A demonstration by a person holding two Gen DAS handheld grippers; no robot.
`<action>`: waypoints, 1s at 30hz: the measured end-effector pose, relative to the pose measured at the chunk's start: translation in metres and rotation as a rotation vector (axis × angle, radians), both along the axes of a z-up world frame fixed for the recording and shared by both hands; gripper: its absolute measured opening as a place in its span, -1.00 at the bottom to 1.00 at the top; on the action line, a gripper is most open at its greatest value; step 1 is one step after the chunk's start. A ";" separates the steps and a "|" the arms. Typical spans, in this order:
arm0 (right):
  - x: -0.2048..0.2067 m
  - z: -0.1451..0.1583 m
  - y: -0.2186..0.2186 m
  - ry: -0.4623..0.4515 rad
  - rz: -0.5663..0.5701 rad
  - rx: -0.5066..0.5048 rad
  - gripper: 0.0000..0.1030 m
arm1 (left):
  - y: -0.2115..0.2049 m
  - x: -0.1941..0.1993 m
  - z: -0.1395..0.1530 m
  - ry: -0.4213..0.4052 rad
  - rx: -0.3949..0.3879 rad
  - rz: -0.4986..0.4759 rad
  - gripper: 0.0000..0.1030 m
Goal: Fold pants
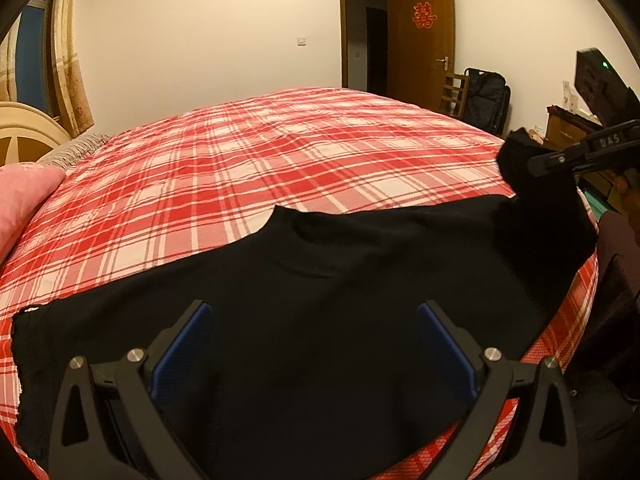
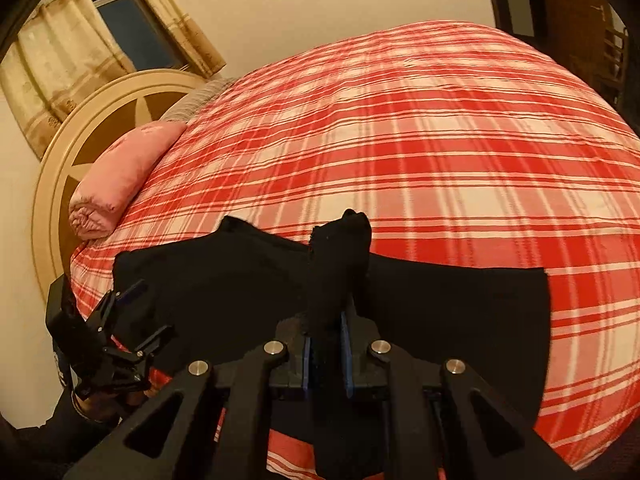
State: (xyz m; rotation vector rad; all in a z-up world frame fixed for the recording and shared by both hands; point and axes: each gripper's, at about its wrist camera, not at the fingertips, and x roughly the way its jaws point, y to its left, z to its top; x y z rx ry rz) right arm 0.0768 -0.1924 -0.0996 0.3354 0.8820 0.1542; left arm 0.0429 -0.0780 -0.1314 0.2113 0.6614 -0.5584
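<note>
Along the near edge of the bed (image 1: 304, 152), the black pants (image 1: 320, 320) are lying spread. Right gripper (image 2: 326, 344) is pinching a raised fold of the fabric. Left gripper (image 1: 312, 336) is hovering above them, fingers wide apart.

You have one pair of black pants (image 1: 320, 320) on one bed (image 1: 280, 152), two hand-held grippers, left (image 1: 312, 344) and right (image 2: 326, 356), one pink pillow (image 2: 120, 176), one open door (image 1: 420, 40) and one backpack (image 1: 488, 100).
</note>
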 end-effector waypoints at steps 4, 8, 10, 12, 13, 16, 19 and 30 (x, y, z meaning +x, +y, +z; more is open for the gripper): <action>0.008 -0.005 0.021 0.005 0.037 0.015 -0.77 | -0.002 0.000 -0.001 0.009 -0.011 -0.006 1.00; 0.016 -0.010 0.040 0.007 0.064 0.006 -0.77 | -0.005 -0.001 -0.003 0.017 -0.017 -0.011 1.00; 0.021 -0.014 0.050 0.008 0.079 -0.003 -0.77 | -0.006 -0.002 -0.004 0.020 -0.021 -0.014 1.00; 0.025 -0.019 0.056 0.011 0.084 -0.015 -0.77 | -0.007 -0.003 -0.004 0.023 -0.025 -0.021 1.00; 0.028 -0.023 0.060 0.017 0.089 -0.017 -0.77 | -0.008 -0.004 -0.004 0.025 -0.027 -0.024 1.00; 0.035 -0.039 0.066 0.041 0.104 -0.045 -0.76 | -0.012 -0.005 -0.003 0.032 -0.032 -0.039 1.00; 0.039 -0.056 0.068 0.075 0.124 -0.028 -0.67 | -0.019 -0.006 -0.003 0.062 -0.068 -0.079 1.00; -0.010 -0.041 -0.016 -0.025 0.035 0.132 0.11 | -0.074 0.019 -0.024 0.345 -0.285 -0.258 0.99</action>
